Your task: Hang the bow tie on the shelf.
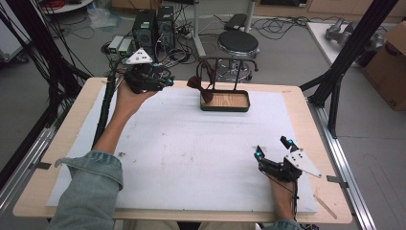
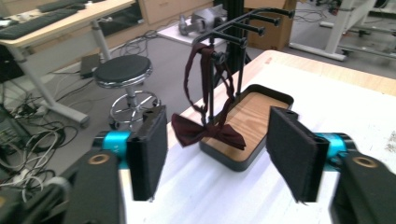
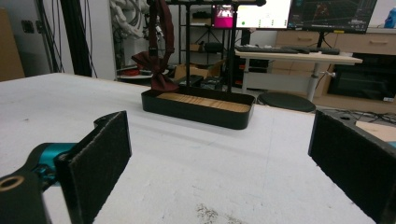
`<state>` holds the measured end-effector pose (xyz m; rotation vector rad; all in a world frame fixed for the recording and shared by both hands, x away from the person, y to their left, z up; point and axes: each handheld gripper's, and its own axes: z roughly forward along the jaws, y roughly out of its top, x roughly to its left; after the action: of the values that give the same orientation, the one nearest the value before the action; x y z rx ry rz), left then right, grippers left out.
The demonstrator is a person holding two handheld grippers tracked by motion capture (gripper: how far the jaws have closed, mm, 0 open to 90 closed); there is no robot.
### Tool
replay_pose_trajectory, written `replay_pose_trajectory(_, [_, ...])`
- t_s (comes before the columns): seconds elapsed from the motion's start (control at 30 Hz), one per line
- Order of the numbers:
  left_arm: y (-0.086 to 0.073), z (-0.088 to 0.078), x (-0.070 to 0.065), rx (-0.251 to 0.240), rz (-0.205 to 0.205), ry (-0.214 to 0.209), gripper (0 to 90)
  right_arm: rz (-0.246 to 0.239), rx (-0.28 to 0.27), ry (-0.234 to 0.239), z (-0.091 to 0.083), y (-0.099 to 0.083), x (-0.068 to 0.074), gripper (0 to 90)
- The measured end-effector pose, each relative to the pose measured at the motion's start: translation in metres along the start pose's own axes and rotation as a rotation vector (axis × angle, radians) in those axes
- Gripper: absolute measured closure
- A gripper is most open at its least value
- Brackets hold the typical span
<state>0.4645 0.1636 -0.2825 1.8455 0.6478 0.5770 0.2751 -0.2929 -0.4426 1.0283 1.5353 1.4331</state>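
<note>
A dark red bow tie (image 2: 207,131) is hanging from the black stand (image 1: 225,100) at the table's (image 1: 297,103) far edge, its bow seemingly drooping over the stand's tray rim. The left gripper (image 2: 219,154) is hovering just left of the stand, jaws apart. The right gripper (image 1: 273,152) is resting well nearer than the stand, jaws wide apart.

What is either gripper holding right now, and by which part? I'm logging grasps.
Nothing is held. The left gripper and right gripper both have open jaws with nothing between them; the bow tie hangs from the stand, untouched.
</note>
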Motion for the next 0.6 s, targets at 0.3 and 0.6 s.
replay_pose_trajectory(0.3, [-0.016, -0.045, -0.008, -0.028, 0.01, 0.018, 21.8, -0.014, 0.0, -0.004, 0.001, 0.0, 0.0, 5.0])
replay_pose_trajectory(0.6, [-0.045, -0.088, -0.017, -0.024, 0.025, 0.046, 17.8, -0.011, 0.007, -0.002, 0.001, 0.0, 0.001, 5.0])
